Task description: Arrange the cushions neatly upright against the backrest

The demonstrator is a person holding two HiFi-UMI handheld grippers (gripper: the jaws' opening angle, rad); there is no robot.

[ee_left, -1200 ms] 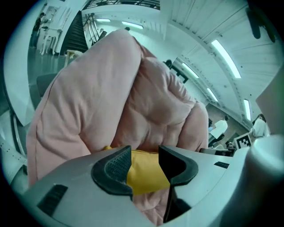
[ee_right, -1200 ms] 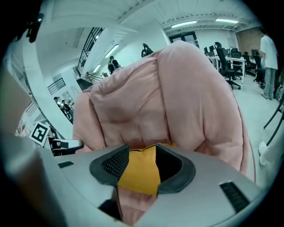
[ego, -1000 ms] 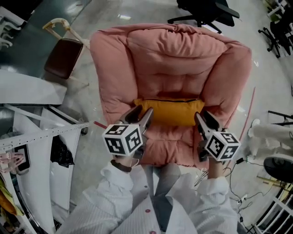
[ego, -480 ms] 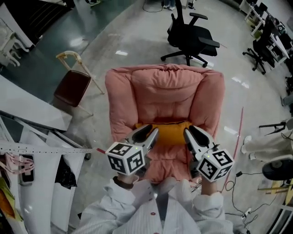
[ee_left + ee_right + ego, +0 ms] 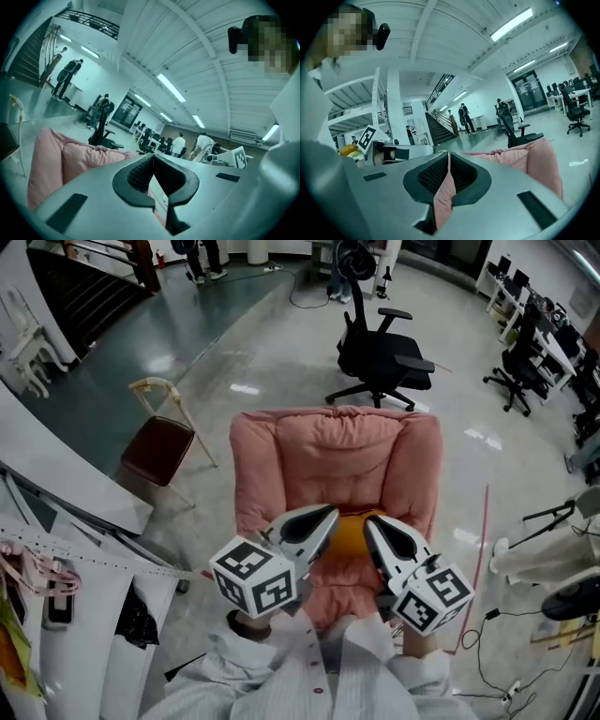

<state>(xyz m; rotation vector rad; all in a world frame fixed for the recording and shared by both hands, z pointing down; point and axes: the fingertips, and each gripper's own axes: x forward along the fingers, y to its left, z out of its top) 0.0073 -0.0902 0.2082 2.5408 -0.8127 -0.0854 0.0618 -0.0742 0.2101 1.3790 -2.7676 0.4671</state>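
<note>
A pink padded armchair (image 5: 328, 456) stands below me, with an orange cushion (image 5: 349, 531) lying on its seat against the backrest, mostly hidden behind my grippers. My left gripper (image 5: 324, 516) and right gripper (image 5: 373, 525) are held high above the seat, side by side, clear of the cushion. Both pairs of jaws have just been closing and now meet at the tips with nothing between them. In the left gripper view the left gripper (image 5: 153, 155) points level over the armchair (image 5: 70, 159). In the right gripper view, the armchair (image 5: 534, 154) shows pink behind the right gripper (image 5: 448, 153).
A black office chair (image 5: 380, 348) stands behind the armchair. A wooden chair with a dark red seat (image 5: 157, 446) is at the left, beside white racks (image 5: 56, 549). Cables (image 5: 487, 634) trail on the floor at the right. People stand far off across the hall.
Both grippers rose from the cushion's two ends and their jaws closed empty. The cushion stayed on the seat. The head view now takes in more of the room.
</note>
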